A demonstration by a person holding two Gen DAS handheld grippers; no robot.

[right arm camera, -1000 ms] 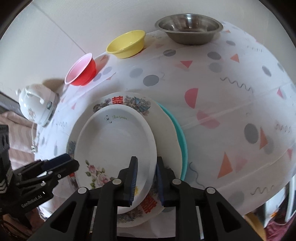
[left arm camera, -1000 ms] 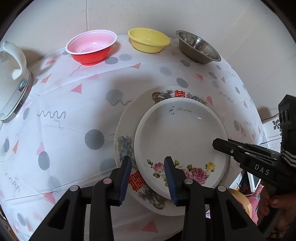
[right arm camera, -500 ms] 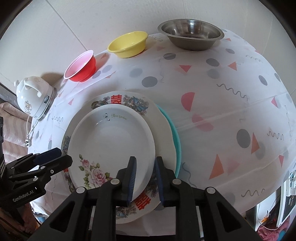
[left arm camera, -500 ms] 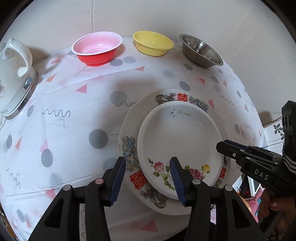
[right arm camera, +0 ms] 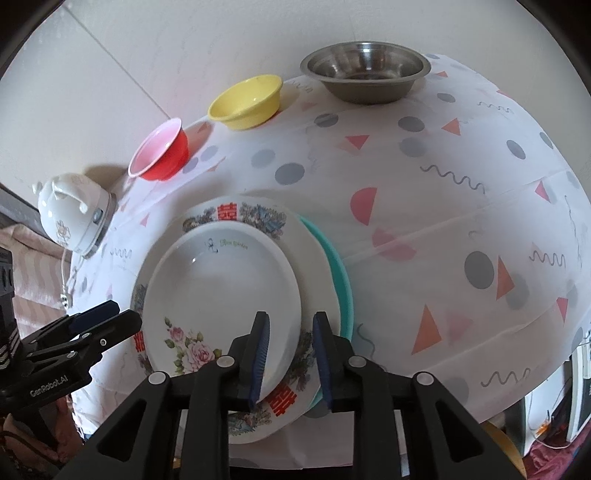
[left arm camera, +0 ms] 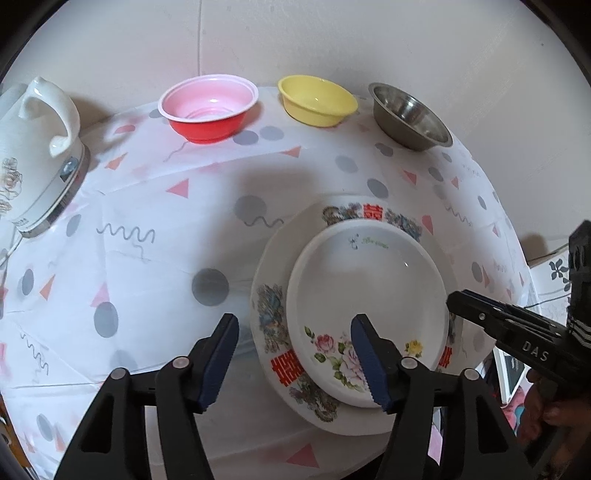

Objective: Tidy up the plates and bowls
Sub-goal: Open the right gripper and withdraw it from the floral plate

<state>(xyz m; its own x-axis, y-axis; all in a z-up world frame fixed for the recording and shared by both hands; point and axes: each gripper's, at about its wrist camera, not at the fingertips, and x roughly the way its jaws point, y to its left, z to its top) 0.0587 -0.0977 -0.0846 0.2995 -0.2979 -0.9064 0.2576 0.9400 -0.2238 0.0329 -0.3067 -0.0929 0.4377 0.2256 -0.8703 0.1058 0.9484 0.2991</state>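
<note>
At the far left of your left wrist view stands a white electric kettle [left arm camera: 35,147] with a floral print, its handle toward you. It sits on the tabletop [left arm camera: 147,206], covered by a white cloth printed with grey dots, pink triangles and squiggles. A plain pale wall [left arm camera: 332,33] fills the top of the frame.

pale wall [left arm camera: 332,33] — patterned tablecloth [left arm camera: 147,206]
</note>
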